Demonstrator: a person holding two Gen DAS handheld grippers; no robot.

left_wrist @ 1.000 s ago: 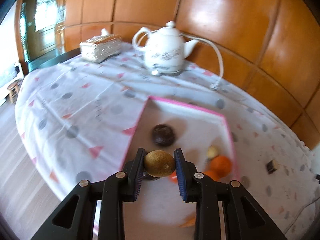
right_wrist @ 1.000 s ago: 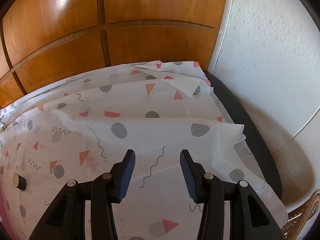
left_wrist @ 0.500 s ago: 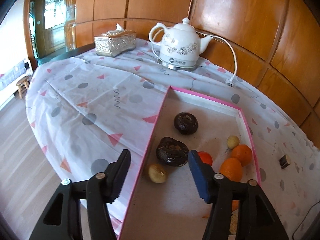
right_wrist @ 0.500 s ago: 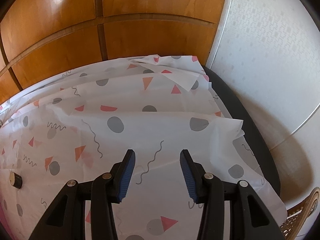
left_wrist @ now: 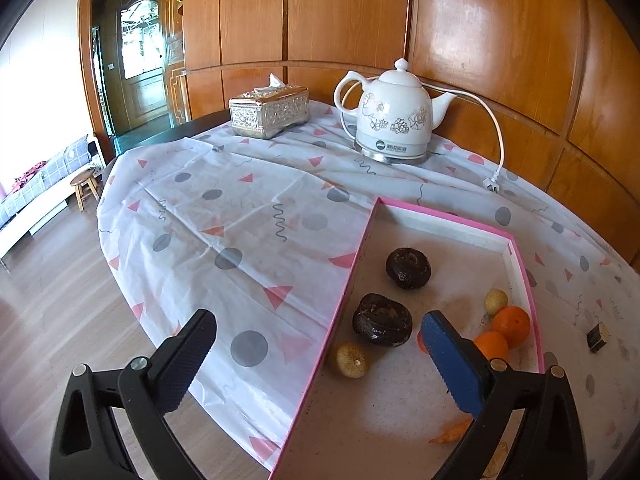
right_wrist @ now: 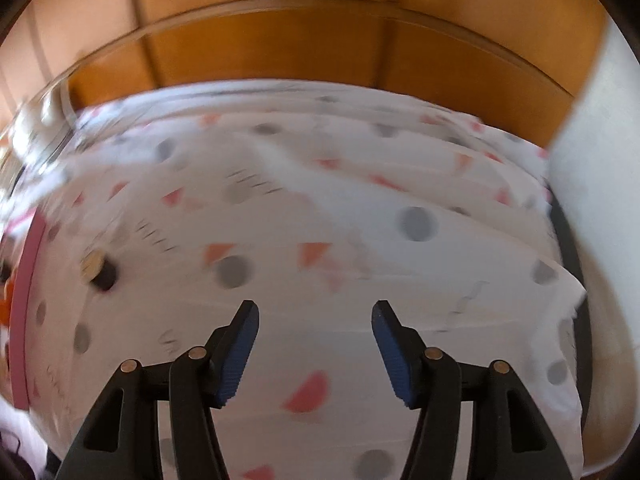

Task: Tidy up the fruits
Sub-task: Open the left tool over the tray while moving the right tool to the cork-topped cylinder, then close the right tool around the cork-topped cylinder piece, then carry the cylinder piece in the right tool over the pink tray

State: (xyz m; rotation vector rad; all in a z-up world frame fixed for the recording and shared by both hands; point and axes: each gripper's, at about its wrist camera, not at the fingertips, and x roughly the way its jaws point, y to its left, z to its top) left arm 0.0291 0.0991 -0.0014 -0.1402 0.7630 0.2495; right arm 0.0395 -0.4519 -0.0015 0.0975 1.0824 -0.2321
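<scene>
Glossy wood panelling, glazed ceramic kettle, thin creased plastic tablecloth.

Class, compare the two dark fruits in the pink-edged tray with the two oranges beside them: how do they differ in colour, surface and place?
Colour: the dark fruits are blackish brown; the oranges are bright orange.
Surface: the dark fruits look wrinkled and dented; the oranges look smooth and round.
Place: the dark fruits lie apart, toward the tray's middle; the oranges sit touching, by the tray's right wall.
Shared: all four rest loose on the tray floor, ungripped.

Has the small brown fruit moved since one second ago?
Yes. The small brown fruit has left the left gripper, whose jaws have just been opening, and lies in the pink-edged tray by its left rim.
</scene>
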